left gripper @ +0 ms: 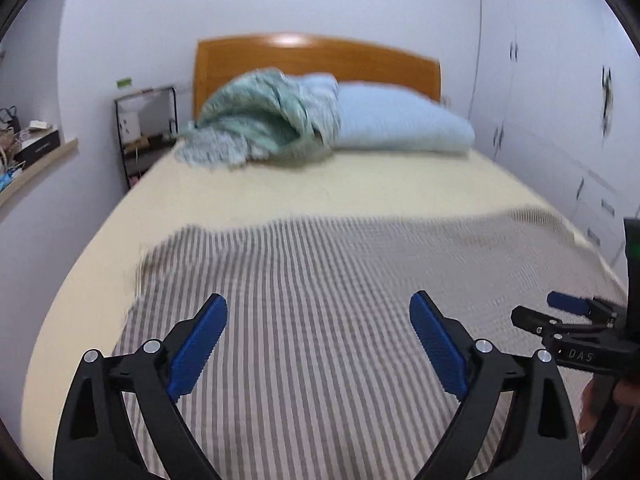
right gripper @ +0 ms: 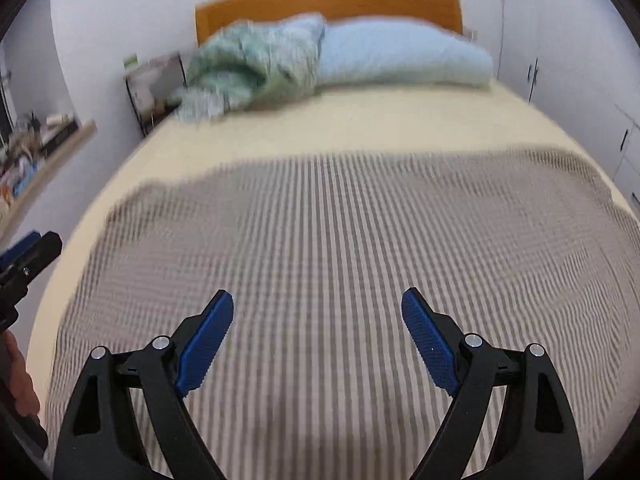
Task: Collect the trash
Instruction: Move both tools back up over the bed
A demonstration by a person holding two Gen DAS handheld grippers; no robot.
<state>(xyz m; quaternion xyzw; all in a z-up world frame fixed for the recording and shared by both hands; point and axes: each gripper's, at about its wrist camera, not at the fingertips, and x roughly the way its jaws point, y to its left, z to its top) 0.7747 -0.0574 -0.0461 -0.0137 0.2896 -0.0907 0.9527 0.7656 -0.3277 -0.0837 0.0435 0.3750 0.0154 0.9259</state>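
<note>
- Left gripper [left gripper: 318,344] hangs over the foot of the bed [left gripper: 280,196], jaws wide with nothing between the blue pads [left gripper: 198,346]
- Right gripper [right gripper: 318,342] hangs beside it over the same bed, jaws wide too and holding nothing
- Each gripper shows at the edge of the other's view; the two are near but apart
- A striped blanket [left gripper: 340,300] covers the near half of the bed, under both grippers; the far half shows a pale yellow sheet [left gripper: 320,184]
- At the wooden headboard [left gripper: 316,62] lie a crumpled green throw [left gripper: 256,128] and a light blue pillow [left gripper: 400,124], touching each other
- A black rack [left gripper: 146,132] stands left of the bed, and a cluttered shelf [left gripper: 36,164] runs along the left wall
- White cupboards [left gripper: 560,100] fill the right wall
- I cannot tell where any trash is; both views are blurred
</note>
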